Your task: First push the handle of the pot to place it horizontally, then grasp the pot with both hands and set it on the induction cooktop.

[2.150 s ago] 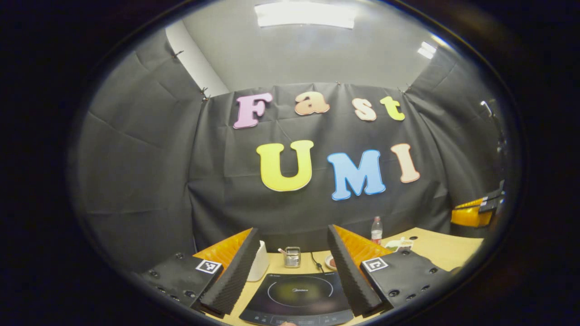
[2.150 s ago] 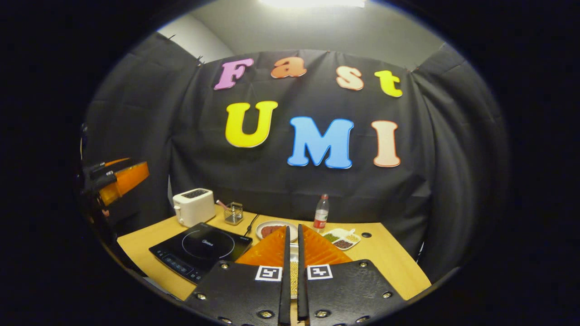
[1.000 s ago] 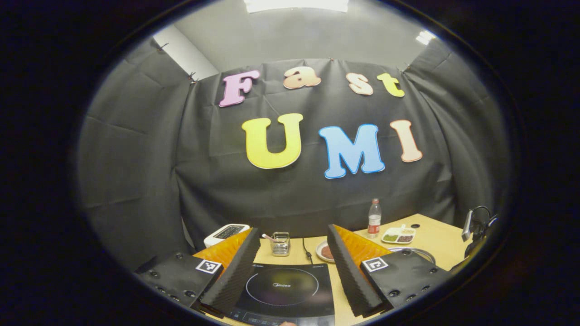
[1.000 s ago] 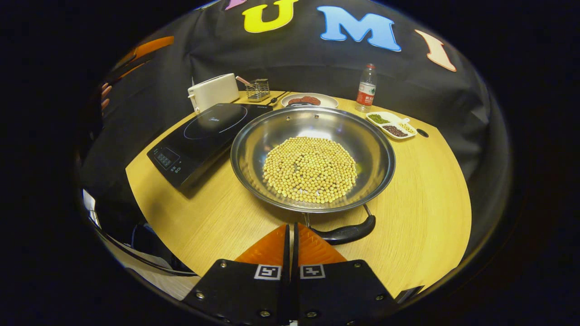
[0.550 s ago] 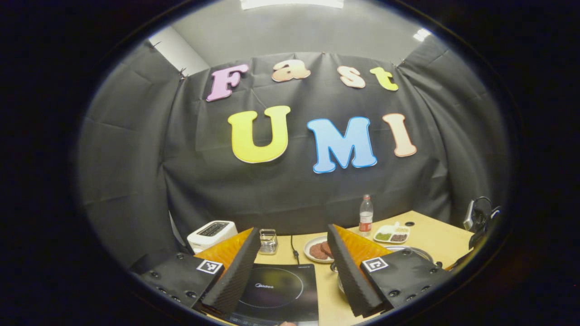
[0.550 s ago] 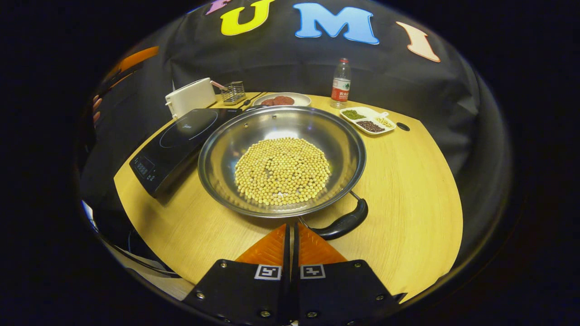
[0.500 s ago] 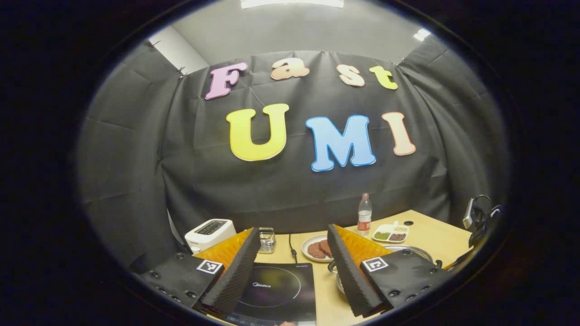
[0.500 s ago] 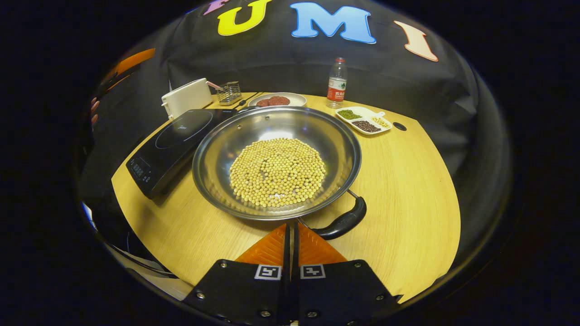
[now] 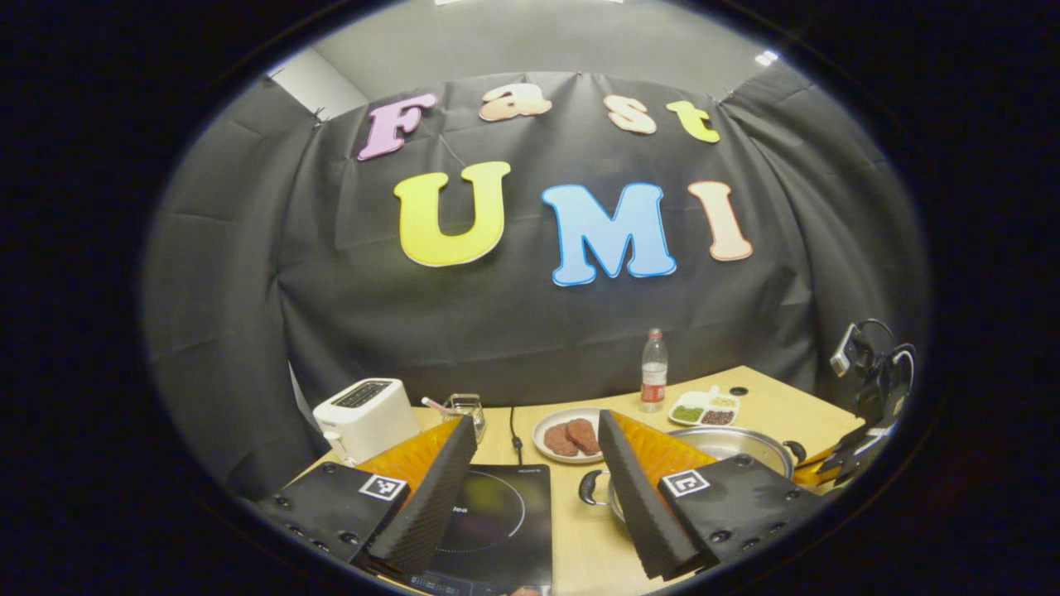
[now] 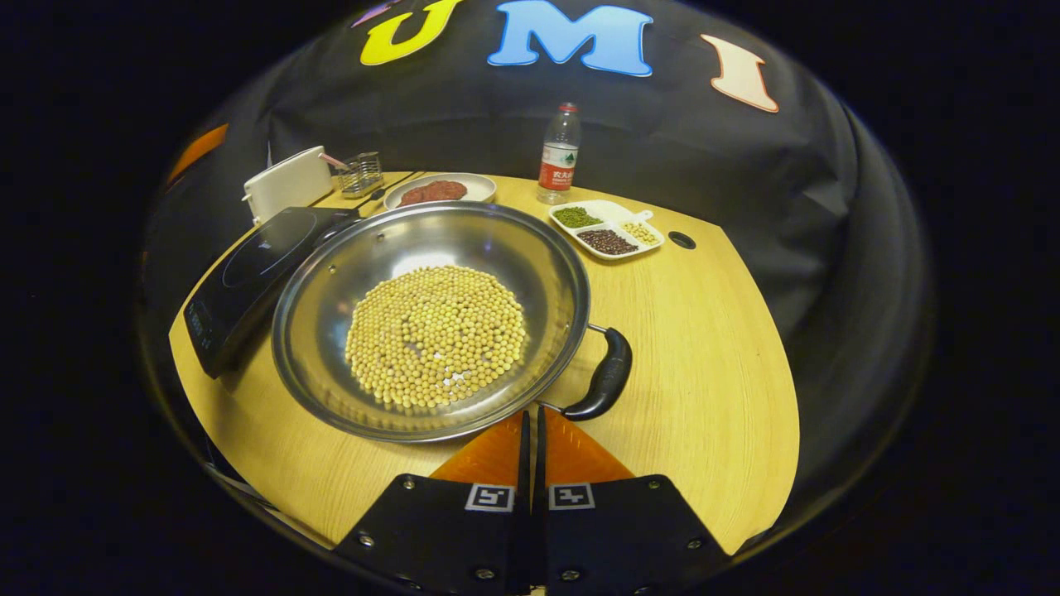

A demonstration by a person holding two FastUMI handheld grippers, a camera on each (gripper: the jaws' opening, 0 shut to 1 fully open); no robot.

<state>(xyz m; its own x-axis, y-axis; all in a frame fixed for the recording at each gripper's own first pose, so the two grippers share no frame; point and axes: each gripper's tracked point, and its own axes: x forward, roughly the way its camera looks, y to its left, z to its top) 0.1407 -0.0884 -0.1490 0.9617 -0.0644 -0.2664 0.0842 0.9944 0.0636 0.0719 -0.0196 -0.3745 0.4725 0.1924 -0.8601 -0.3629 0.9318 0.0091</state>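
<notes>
In the right gripper view, the right hand-held gripper (image 10: 532, 434) is sitting at the bottom centre of the frame with its two fingers pressed together, nothing between them, their tips lying just at the near rim of the pot (image 10: 431, 319). The pot, a wide steel pan carrying a heap of yellow beans (image 10: 436, 334), is resting on the wooden table (image 10: 712, 356) and taking up the middle-left of the frame; its dark handle (image 10: 604, 377) is jutting out at the pan's right side, just above and right of the closed fingertips, and whether they are touching it cannot be told. The induction cooktop (image 10: 248, 277) is lying at the left of the frame, its edge tucked right beside the pot's far-left rim. Toward the top of the frame a toaster (image 10: 287, 184), a plate of patties (image 10: 439, 190), a water bottle (image 10: 559, 156) and a divided dish of beans (image 10: 609, 228) are standing along the back of the table. In the left gripper view, the left hand-held gripper (image 9: 537, 497) is hanging at the bottom of the frame with its fingers spread wide apart and holding nothing; the cooktop (image 9: 497, 530) is showing between them, while the pot (image 9: 729, 443) is lying at the lower right behind the right-side finger, its small loop handle (image 9: 590, 487) peeking out between cooktop and finger.
</notes>
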